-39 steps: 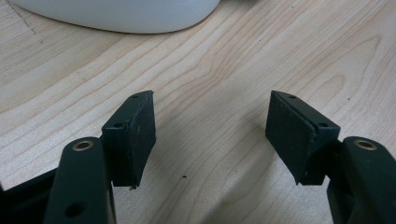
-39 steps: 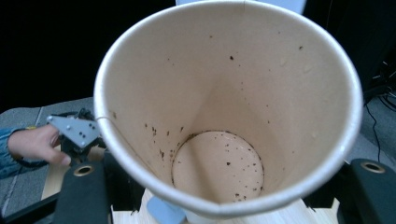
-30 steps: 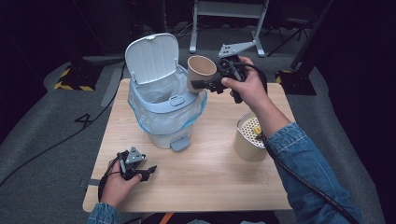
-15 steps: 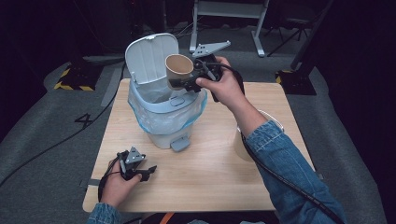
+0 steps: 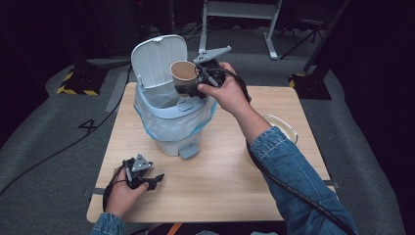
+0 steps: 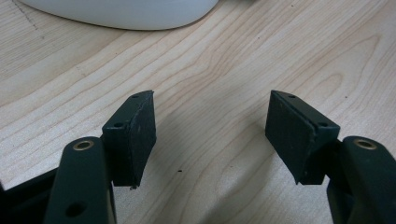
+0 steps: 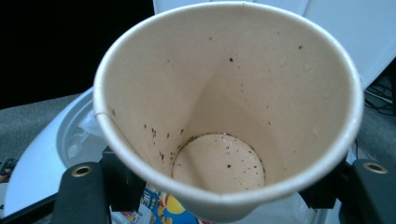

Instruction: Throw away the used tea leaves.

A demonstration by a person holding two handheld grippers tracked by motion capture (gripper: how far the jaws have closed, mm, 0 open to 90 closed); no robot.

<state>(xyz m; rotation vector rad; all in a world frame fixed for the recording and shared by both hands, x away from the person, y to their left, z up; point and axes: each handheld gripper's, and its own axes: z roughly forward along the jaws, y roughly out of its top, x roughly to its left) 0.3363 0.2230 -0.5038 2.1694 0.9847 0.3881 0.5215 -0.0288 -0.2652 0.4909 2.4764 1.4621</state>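
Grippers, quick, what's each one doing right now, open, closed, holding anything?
Left gripper: open, nothing between its jaws, low over the wooden table.
Right gripper: closed on the paper cup, held above the open bin.

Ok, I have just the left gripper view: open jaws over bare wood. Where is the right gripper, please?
Observer: The right gripper holds a cup over the open bin.
Operator: Is something inside the cup?
Observer: No liquid, just dark specks on its bottom and wall.
Operator: And what else is near?
Observer: A round container stands beside the right forearm, partly hidden.
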